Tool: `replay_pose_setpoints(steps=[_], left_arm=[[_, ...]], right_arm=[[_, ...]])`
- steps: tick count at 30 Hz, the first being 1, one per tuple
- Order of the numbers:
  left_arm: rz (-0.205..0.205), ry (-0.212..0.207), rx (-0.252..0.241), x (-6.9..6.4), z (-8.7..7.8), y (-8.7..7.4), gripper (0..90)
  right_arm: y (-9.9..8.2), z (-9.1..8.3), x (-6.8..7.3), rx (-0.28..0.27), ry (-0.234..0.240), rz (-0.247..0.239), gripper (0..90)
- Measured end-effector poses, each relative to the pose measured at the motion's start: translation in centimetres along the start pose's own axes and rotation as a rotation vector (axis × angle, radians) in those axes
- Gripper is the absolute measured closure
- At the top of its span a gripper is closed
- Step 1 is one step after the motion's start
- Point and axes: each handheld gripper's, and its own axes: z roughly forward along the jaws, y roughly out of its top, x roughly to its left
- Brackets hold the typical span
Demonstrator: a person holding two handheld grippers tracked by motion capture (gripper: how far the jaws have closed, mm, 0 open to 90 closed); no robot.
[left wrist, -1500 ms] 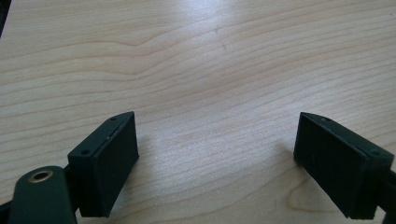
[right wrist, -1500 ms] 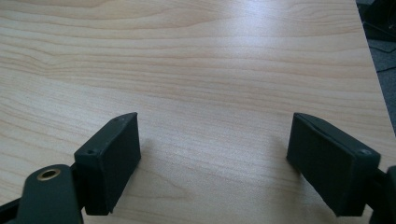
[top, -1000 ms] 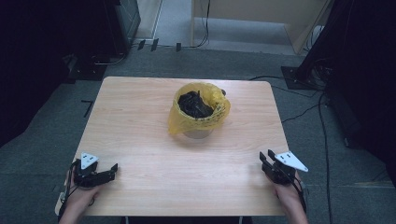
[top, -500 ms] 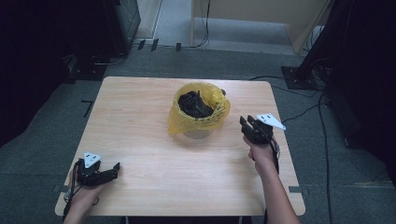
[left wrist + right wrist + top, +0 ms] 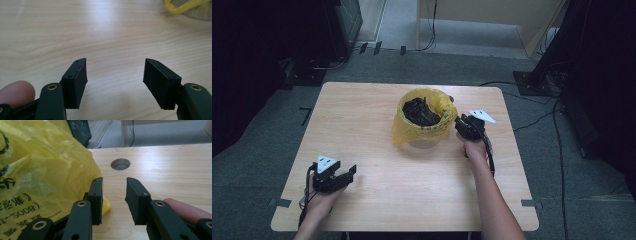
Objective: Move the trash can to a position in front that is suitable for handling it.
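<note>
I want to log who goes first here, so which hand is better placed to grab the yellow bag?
Right. The right gripper sits beside the yellow bag, jaws apart with nothing between them. The left gripper hangs over bare table near its front edge.

A light wooden counter (image 5: 377,110) with rounded corners and a round cable hole (image 5: 120,164) carries a small bin lined with a yellow bag (image 5: 422,131), set slightly right of centre.
</note>
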Motion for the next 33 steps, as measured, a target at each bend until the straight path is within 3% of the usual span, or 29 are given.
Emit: replay_pose_setpoints(steps=[4,7,10,12,13,16,19,21,24,26,27,28,29,30,33], left_arm=[[-0.011,-0.014,-0.022,-1.3,1.3,1.6,36.0],[-0.001,-0.02,-0.032,-2.2,2.6,3.0,36.1],[-0.002,-0.028,-0.034,-2.5,3.1,3.7,36.5],[-0.066,-0.074,-0.042,-2.6,3.8,4.8,36.5],[-0.075,-0.078,-0.048,-2.7,4.0,5.2,36.5],[-0.074,-0.085,-0.049,-3.1,4.7,5.8,36.6],[-0.062,-0.074,-0.061,-3.8,6.4,7.3,37.0],[-0.079,-0.068,-0.082,-3.8,7.1,8.1,41.2],[-0.089,-0.079,-0.096,-3.8,7.7,8.8,47.1],[-0.093,-0.086,-0.108,-3.9,8.4,9.6,53.7],[-0.096,-0.089,-0.104,-4.0,8.7,9.9,53.7],[-0.114,-0.092,-0.104,-4.1,9.0,10.2,55.1],[-0.12,-0.097,-0.099,-4.3,9.3,10.4,57.7],[-0.107,-0.086,-0.093,-5.0,10.0,10.7,59.4],[-0.098,-0.089,-0.099,-6.0,10.8,11.0,67.1]], right_arm=[[-0.2,0.4,0.7,-0.002,0.04,0.011,69.5],[-0.6,0.5,1.7,0.014,0.066,-0.034,68.8],[-0.8,0.4,2.0,0.016,0.067,-0.041,67.9],[-1.1,0.0,2.2,0.016,0.097,-0.027,68.0],[-1.3,-0.1,2.4,0.015,0.108,-0.025,68.1],[-1.7,-0.3,2.8,0.016,0.123,-0.023,68.3],[-2.1,-0.5,3.8,0.032,0.16,-0.065,66.8],[-2.2,-0.6,4.0,0.037,0.172,-0.079,63.7],[-2.0,-0.7,3.9,0.028,0.163,-0.066,64.1],[-1.8,-0.5,3.5,0.012,0.115,-0.029,68.5],[-1.8,-0.5,3.5,0.012,0.115,-0.029,68.5],[-1.7,-0.4,3.4,0.008,0.092,-0.014,69.7],[-1.3,0.0,3.4,0.012,0.064,0.034,71.0],[-1.1,0.3,3.4,0.017,0.063,0.052,71.7],[-0.7,1.1,3.9,0.022,0.057,0.046,73.1]])
